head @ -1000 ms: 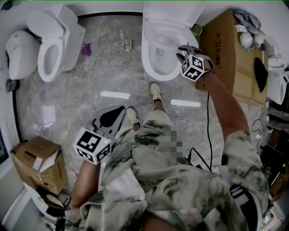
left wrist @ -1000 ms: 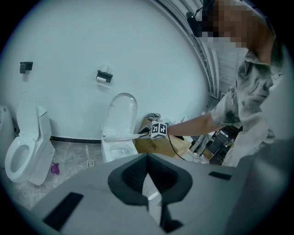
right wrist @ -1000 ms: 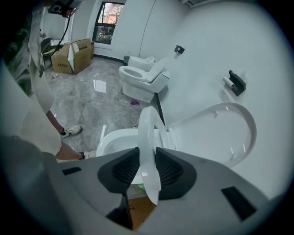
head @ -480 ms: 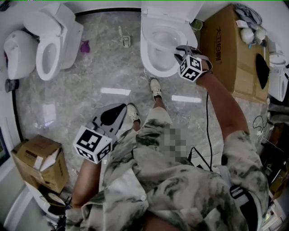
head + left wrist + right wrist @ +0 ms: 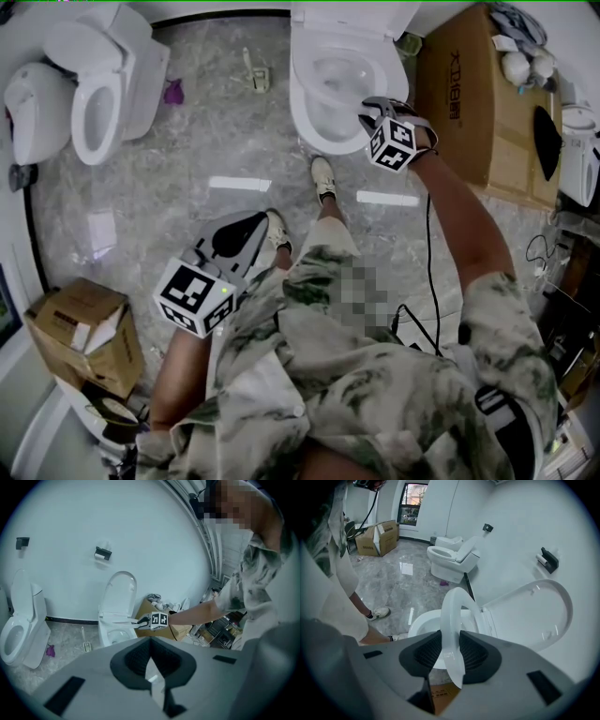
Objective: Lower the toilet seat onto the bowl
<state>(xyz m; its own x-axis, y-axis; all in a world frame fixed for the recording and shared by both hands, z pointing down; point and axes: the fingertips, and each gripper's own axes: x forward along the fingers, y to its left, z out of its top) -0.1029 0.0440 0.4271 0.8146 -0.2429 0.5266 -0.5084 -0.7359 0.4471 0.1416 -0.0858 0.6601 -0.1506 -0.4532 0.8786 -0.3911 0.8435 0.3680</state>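
The white toilet (image 5: 319,127) stands at the top middle with its lid (image 5: 529,616) up against the wall. Its seat (image 5: 452,616) is part-way down, tilted over the bowl (image 5: 423,620). My right gripper (image 5: 451,641) has the seat's front rim between its pads, which touch it on both sides while the jaws are opening. In the head view that gripper (image 5: 367,105) hangs over the bowl's right rim. My left gripper (image 5: 246,225) is held low by the person's left side, shut on nothing; in its own view (image 5: 150,641) the tips meet.
A second toilet (image 5: 98,103) and another white fixture (image 5: 33,103) stand at the left wall. A big cardboard box (image 5: 478,103) sits right of the toilet, a smaller one (image 5: 80,333) at lower left. The person's feet (image 5: 323,183) are just before the bowl.
My right gripper has drifted slightly left over the bowl with the seat between its jaws. My left gripper has stayed where it was.
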